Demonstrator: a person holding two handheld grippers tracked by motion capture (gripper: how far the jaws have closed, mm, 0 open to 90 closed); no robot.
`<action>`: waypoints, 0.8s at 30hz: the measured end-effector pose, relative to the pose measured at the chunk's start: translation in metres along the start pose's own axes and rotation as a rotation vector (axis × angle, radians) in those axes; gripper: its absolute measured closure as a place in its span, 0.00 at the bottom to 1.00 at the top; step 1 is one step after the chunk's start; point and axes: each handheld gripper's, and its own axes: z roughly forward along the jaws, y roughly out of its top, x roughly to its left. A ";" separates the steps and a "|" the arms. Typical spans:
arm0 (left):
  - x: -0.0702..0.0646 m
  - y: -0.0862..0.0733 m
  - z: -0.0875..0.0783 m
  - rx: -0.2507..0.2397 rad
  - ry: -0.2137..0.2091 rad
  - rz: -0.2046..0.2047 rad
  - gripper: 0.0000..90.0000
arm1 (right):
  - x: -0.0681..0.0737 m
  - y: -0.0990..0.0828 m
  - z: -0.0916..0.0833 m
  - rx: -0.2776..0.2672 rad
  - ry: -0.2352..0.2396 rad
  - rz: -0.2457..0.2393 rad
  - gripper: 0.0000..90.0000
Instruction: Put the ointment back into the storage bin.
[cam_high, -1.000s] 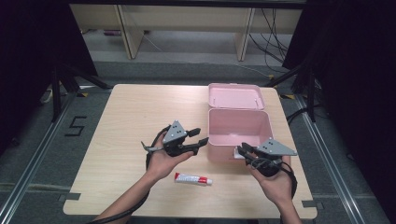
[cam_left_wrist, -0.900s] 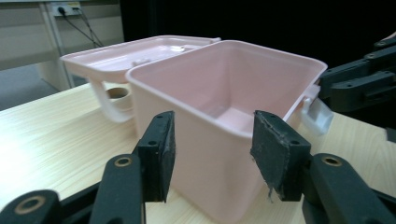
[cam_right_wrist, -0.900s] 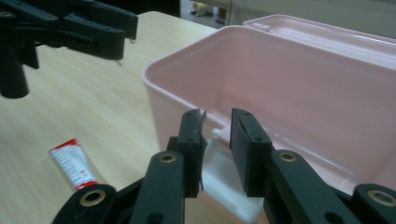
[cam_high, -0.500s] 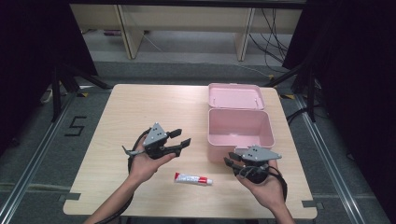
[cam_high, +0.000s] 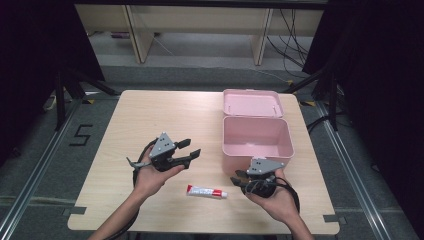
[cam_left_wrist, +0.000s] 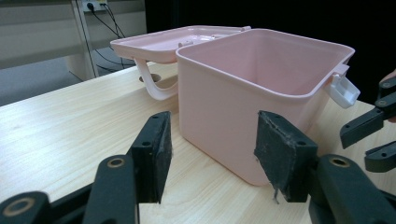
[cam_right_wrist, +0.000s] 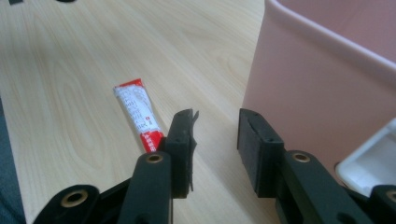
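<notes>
both my jaws sit wide, holding nothing. my right gripper (cam_right_wrist: 215, 140) could nudge the tube (cam_right_wrist: 138, 118) away or bump the pink box (cam_high: 256, 141).

Matt pink plastic box (cam_left_wrist: 261, 88); wood-grain table (cam_high: 150, 120)

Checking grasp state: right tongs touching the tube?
Apart. High view shows bare table between the right tongs and the tube; jaws stand open, nothing between.

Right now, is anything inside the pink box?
The pink box stands open and looks empty in the high view; its near wall hides a strip of the floor. The tube lies outside.
</notes>
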 end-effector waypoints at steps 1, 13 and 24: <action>0.000 0.000 0.000 0.000 0.000 0.000 0.51 | -0.001 0.000 0.001 0.010 0.008 -0.002 0.74; 0.001 -0.001 -0.012 0.001 0.006 0.010 0.50 | 0.001 0.012 0.017 0.144 0.075 -0.067 0.76; 0.007 -0.004 -0.014 0.006 0.021 -0.001 0.50 | 0.011 0.028 0.044 0.295 0.176 -0.158 0.77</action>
